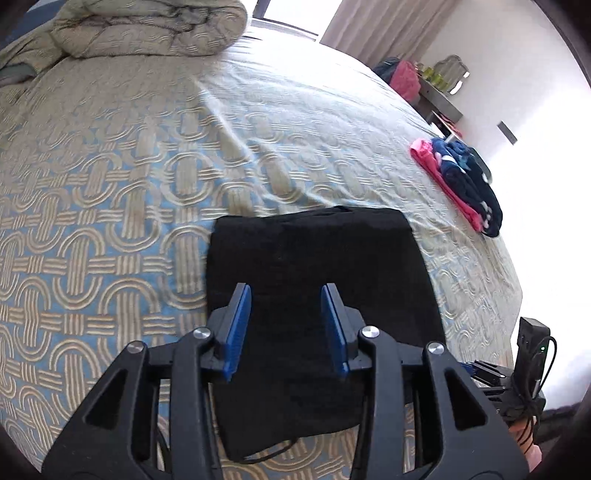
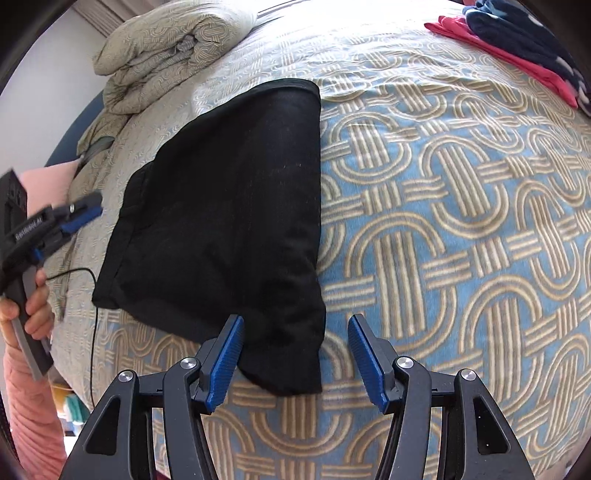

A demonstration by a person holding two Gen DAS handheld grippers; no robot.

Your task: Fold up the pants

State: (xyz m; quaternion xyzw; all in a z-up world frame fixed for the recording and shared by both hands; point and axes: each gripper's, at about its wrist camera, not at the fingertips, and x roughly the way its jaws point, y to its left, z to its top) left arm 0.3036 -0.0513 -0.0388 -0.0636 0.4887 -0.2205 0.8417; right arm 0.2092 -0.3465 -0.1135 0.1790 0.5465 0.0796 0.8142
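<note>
I see the black pants [image 1: 317, 295] lying flat on the bed [image 1: 110, 206], folded into a neat block. From my left claw [image 1: 286, 295] camera, the pants sit right in the middle and low, and my left claw hangs over them with its two blue pads [image 1: 240, 325] wide apart and nothing between them. A thin black cord [image 1: 273, 452] peeks out from under the pants at 6 o'clock. From my right claw [image 2: 295, 328] camera, the pants [image 2: 229, 221] stretch from the middle up toward 11 o'clock. My right claw is spread apart too, and the near corner of the pants lies between its pads [image 2: 227, 363], but the pads do not squeeze it. I cannot tell if the left pad touches the cloth. At 9 o'clock in this view I see my other claw [image 2: 83, 212] near the far side of the pants, held by a hand [image 2: 27, 306] with a pink sleeve [image 2: 33, 410]. The bed cover [image 2: 461, 240] is blue with tan loops. A rolled-up blanket [image 1: 147, 27] lies at 11 o'clock at the far end of the bed. A pile of pink and dark blue clothes [image 1: 461, 181] lies at 2 o'clock, well apart from the pants. In the right claw view, the same pile [image 2: 517, 40] is at 1 o'clock.
</note>
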